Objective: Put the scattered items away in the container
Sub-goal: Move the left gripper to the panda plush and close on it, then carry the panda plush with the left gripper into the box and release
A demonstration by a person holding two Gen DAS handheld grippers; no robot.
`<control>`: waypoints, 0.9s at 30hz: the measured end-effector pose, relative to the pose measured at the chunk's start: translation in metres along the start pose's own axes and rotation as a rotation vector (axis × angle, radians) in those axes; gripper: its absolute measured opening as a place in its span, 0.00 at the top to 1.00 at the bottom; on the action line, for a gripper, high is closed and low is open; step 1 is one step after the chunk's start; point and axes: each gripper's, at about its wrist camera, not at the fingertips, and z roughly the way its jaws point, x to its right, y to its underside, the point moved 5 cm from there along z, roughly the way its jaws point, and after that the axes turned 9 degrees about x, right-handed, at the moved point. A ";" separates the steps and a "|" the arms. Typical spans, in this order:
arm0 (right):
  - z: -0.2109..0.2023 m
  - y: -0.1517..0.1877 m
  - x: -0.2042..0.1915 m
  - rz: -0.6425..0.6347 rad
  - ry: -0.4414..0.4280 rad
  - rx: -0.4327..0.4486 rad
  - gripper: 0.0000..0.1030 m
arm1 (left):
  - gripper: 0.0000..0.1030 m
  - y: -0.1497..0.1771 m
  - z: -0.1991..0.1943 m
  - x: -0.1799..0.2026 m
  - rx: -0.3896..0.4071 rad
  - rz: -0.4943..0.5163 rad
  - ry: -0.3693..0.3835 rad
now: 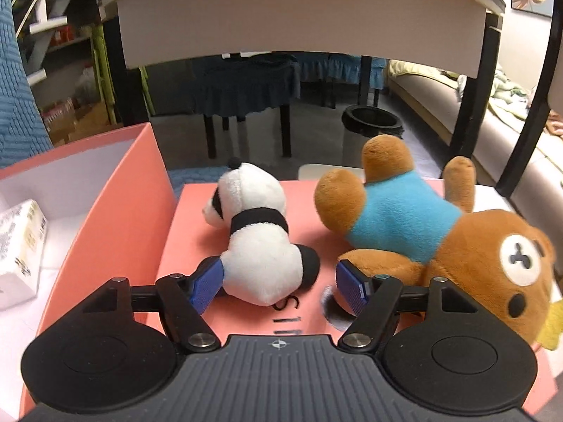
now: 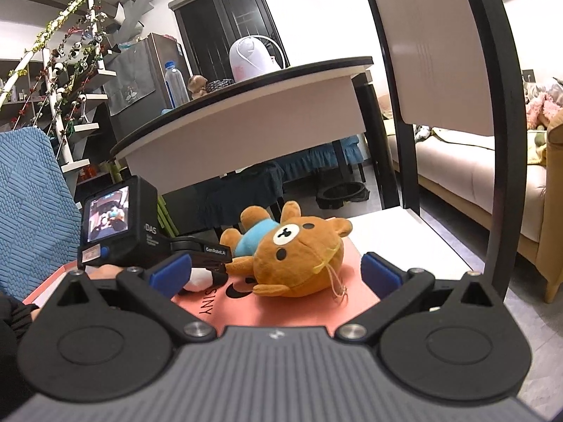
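Observation:
A small panda plush (image 1: 257, 246) lies on a pink lid (image 1: 197, 218). My left gripper (image 1: 279, 285) is open, its blue pads either side of the panda's lower body and not pressing it. Right of the panda, a brown bear plush (image 1: 440, 232) in a blue shirt lies on its back. In the right wrist view the bear (image 2: 292, 260) lies just ahead of my open right gripper (image 2: 274, 270), between the lines of its fingers and touching neither. The pink box (image 1: 123, 211) stands open at left.
A white packet (image 1: 21, 246) lies inside the box. The lid rests on a white chair seat (image 2: 397, 232) with a black frame (image 2: 506, 140). A table (image 2: 246, 112) stands ahead, a black bin (image 1: 371, 119) on the floor, a sofa (image 2: 457, 168) at right, a blue knitted cushion (image 2: 31, 204) at left.

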 end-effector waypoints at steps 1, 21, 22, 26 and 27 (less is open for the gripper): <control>0.000 0.000 0.000 0.000 -0.002 -0.004 0.00 | 0.27 0.000 0.001 0.000 0.002 0.004 -0.005; -0.002 0.005 -0.005 -0.040 0.014 -0.015 0.00 | 0.44 0.000 -0.002 -0.011 0.031 0.010 0.011; -0.002 0.005 -0.005 -0.044 0.016 -0.014 0.00 | 0.44 -0.002 -0.006 -0.013 0.038 0.007 0.021; 0.000 0.005 -0.007 -0.056 0.020 -0.010 0.00 | 0.45 -0.014 -0.030 -0.022 0.070 -0.014 0.072; 0.001 0.005 -0.008 -0.057 0.019 -0.009 0.00 | 0.45 -0.017 -0.037 -0.025 0.081 -0.020 0.084</control>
